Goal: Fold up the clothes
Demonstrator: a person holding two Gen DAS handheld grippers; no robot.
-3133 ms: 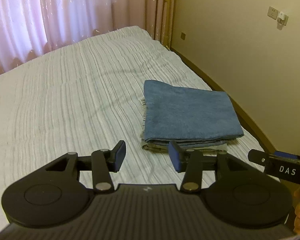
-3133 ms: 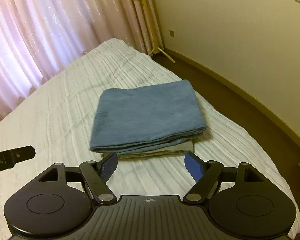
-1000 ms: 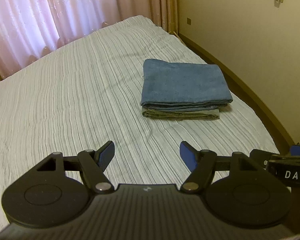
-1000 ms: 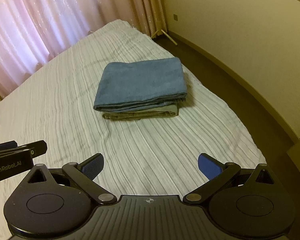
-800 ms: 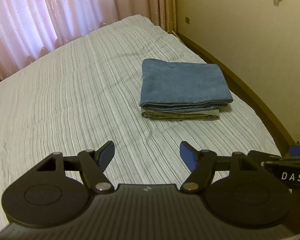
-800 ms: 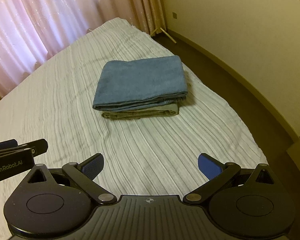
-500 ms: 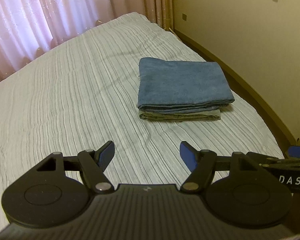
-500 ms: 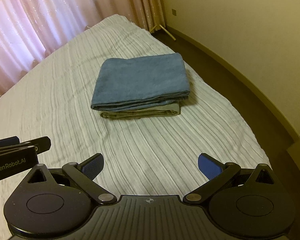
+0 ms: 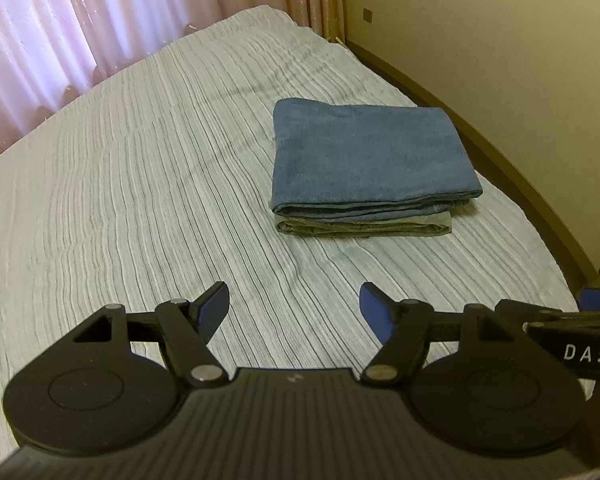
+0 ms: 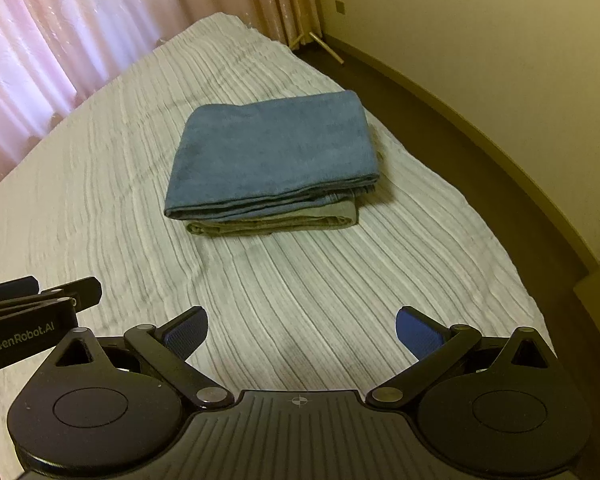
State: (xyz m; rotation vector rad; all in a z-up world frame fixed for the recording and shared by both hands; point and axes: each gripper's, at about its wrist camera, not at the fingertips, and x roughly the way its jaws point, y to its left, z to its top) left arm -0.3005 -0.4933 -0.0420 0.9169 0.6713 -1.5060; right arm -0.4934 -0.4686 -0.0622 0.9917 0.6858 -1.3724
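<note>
1. folded blue garment [image 9: 364, 156] lies on top of a folded olive garment [image 9: 360, 227], both on the striped bedspread [image 9: 140, 184].
2. left gripper [image 9: 294, 308] hovers well short of the stack, jaws spread, empty.
3. right gripper [image 10: 302, 334] likewise, wide apart, empty.

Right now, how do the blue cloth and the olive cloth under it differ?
The blue cloth lies on top, fully in view; the olive cloth sits beneath, showing only its front edge. The blue cloth's folded layers look thicker than the olive cloth's visible edge. Both are folded flat in one stack on the striped bedspread, untouched by either gripper.
</note>
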